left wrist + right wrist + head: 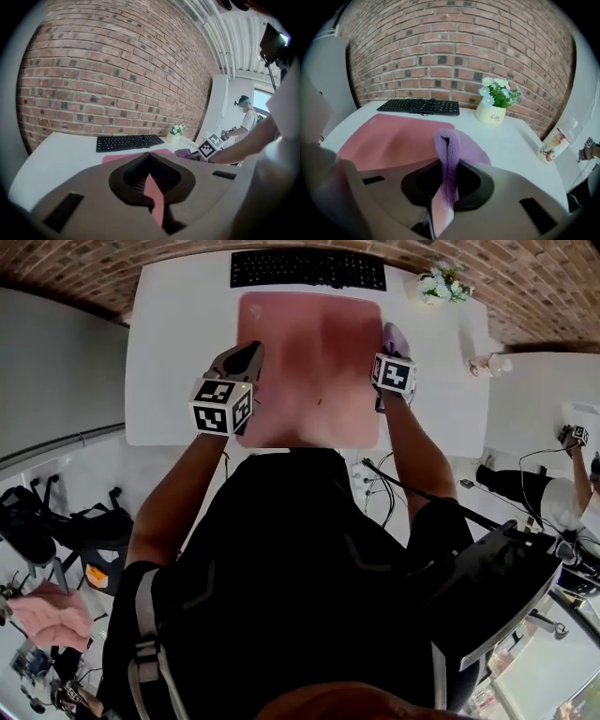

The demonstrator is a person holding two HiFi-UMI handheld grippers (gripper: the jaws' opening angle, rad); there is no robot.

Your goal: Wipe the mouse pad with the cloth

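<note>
Left fingers (93, 187): drawn together with only a thin slit between them. Nothing is held, and the pink of the mouse pad (314, 362) shows through the slit.
Right fingers (497, 187): clamped on a purple cloth (449, 140).
Left gripper (253, 351): over the pad's left edge. Cannot tell whether it presses down.
Right gripper (394, 341): at the pad's right edge, towards the far corner.
Cloth, place: its loose part lies spread across the pad's right border and the white desk (178, 352) just beside it.
Cloth, heading: the pinched fold stands up out of the fingers and points away from the person, towards the brick wall. Its long axis runs along the fingers.
Pad, lie: flat and square to the desk. Its far edge is just short of the keyboard (307, 268).
Risk 1: the cloth is gripped as a narrow fold, so a stroke would likely cover only a thin strip.
Risk 2: if the left gripper is not bearing on the pad, the cloth's drag may slide or ruck it.
Risk 3: the flower pot (491, 112) and bottle (555, 138) stand to the right, and a wide outward sweep could knock them.
</note>
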